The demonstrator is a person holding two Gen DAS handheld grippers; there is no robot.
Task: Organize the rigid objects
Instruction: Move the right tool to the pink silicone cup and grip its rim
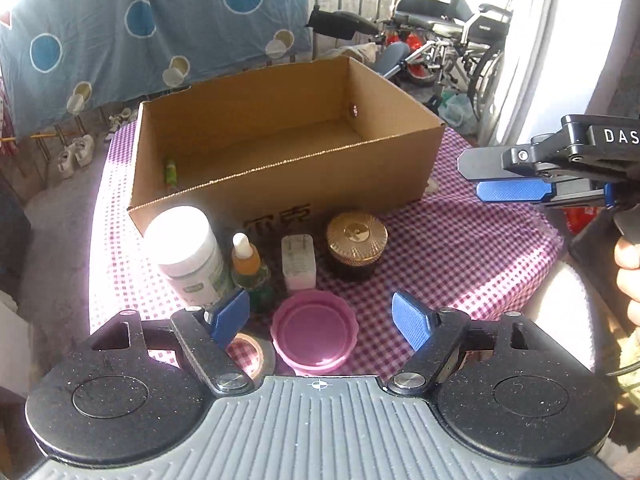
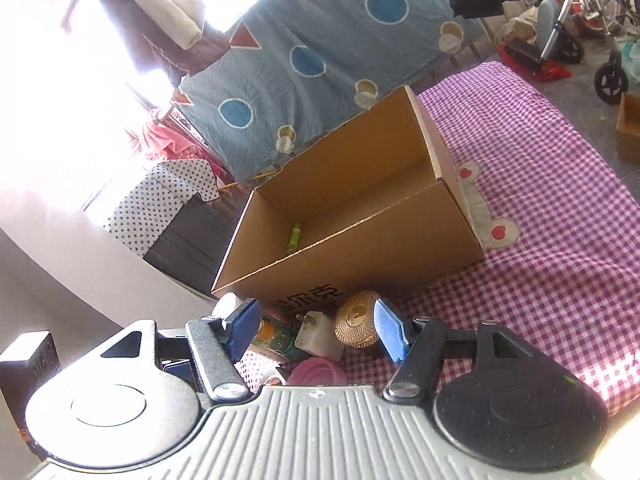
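Note:
An open cardboard box (image 1: 280, 176) stands on the pink checked table; a small green tube (image 1: 171, 171) lies inside at its left end, also in the right wrist view (image 2: 295, 236). In front of the box stand a white jar (image 1: 188, 256), a dropper bottle (image 1: 248, 264), a white plug charger (image 1: 298, 262) and a gold-lidded dark jar (image 1: 356, 246). A pink lid (image 1: 314, 332) and a tape roll (image 1: 246, 354) lie nearest. My left gripper (image 1: 320, 320) is open just above the pink lid. My right gripper (image 2: 316, 332) is open, empty, hovering over the same row; it shows at right in the left wrist view (image 1: 500, 176).
The checked tablecloth (image 2: 540, 200) stretches right of the box. A blue patterned sheet (image 1: 140, 32) hangs behind the table. Wheelchairs (image 1: 452, 40) stand at the back right. Shoes (image 1: 76, 152) lie on the floor at left.

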